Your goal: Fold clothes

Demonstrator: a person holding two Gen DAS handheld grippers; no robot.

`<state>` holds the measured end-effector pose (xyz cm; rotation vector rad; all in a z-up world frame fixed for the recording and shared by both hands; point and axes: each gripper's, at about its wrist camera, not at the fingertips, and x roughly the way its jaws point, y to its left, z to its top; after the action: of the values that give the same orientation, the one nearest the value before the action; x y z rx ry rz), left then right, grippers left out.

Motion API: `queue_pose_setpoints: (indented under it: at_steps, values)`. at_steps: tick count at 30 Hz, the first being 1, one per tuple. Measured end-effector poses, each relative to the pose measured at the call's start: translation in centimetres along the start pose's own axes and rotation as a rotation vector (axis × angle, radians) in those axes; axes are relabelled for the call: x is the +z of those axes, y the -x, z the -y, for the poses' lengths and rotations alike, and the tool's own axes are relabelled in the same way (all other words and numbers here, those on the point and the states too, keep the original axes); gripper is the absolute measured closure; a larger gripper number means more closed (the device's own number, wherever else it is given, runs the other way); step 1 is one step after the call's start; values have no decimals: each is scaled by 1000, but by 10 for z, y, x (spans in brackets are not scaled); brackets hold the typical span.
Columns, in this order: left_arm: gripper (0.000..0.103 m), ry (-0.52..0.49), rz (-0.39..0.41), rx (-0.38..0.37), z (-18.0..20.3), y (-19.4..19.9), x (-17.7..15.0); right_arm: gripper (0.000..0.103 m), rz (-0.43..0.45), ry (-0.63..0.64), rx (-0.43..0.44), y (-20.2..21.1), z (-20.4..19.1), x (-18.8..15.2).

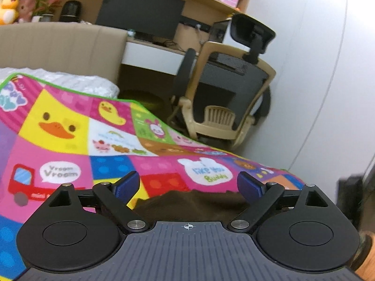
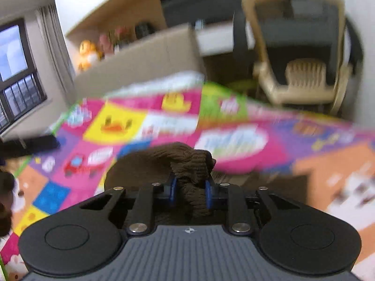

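Note:
A brown ribbed garment point(image 2: 187, 161) lies on the colourful cartoon-print mat point(image 2: 236, 140) that covers the bed. My right gripper point(image 2: 191, 193) is shut on a bunched fold of it, and the blue pads point(image 2: 173, 190) press the cloth from both sides. In the left wrist view the same brown garment point(image 1: 187, 202) shows low between the fingers. My left gripper point(image 1: 188, 182) stands open wide above it, and its blue pads point(image 1: 127, 183) touch nothing. The mat point(image 1: 70, 128) spreads out ahead of it.
A beige headboard point(image 1: 58, 44) stands behind the bed. Past the bed's far edge are a desk with a dark monitor point(image 1: 138, 11), a black office chair point(image 1: 234, 75) and a small beige plastic chair point(image 1: 218, 119). A white wall point(image 1: 316, 70) runs along the right.

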<state>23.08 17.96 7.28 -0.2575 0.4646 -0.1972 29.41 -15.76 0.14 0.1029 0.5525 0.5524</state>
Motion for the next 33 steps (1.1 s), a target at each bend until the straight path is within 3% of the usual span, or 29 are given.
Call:
queue_pose_setpoints:
  at_steps: [3,8,10,13,15,18,20,22,25,28,30,33]
  values:
    - [9,12,-24,-82,8,-9,-3,81,-1,33,-64,22,15,3]
    - [9,-18,-117,-135,30,-44,-22,72,-166,41,-178,2,37,-30]
    - [9,-32,-172,-92,36,-64,-33,66,-195,34,-185,-5,43,-42]
    - [10,-100,-247,53,33,-87,-50,56,-139,36,-156,5,43,-35]
    - [10,-141,-276,139,25,-93,-55,56,-82,66,-125,16,35,-24]
    - [10,-140,-274,200,11,-89,-48,56,-58,74,-44,17,26,-13]
    - [10,-146,-244,198,11,-82,-38,56,-106,74,-16,5,25,-17]
    - [10,-106,-220,102,13,-77,-27,56,-188,90,-42,-17,27,-28]
    - [13,-123,-234,11,23,-85,-25,58,-278,81,-98,-36,38,-40]
    - [19,-237,-306,137,28,-109,-36,55,-220,10,-57,-17,49,-24]
    - [18,-198,-311,143,17,-110,-34,46,-148,-20,-59,-5,61,-7]
    - [18,-24,-281,94,-13,-101,-21,45,-123,-92,-117,-16,88,9]
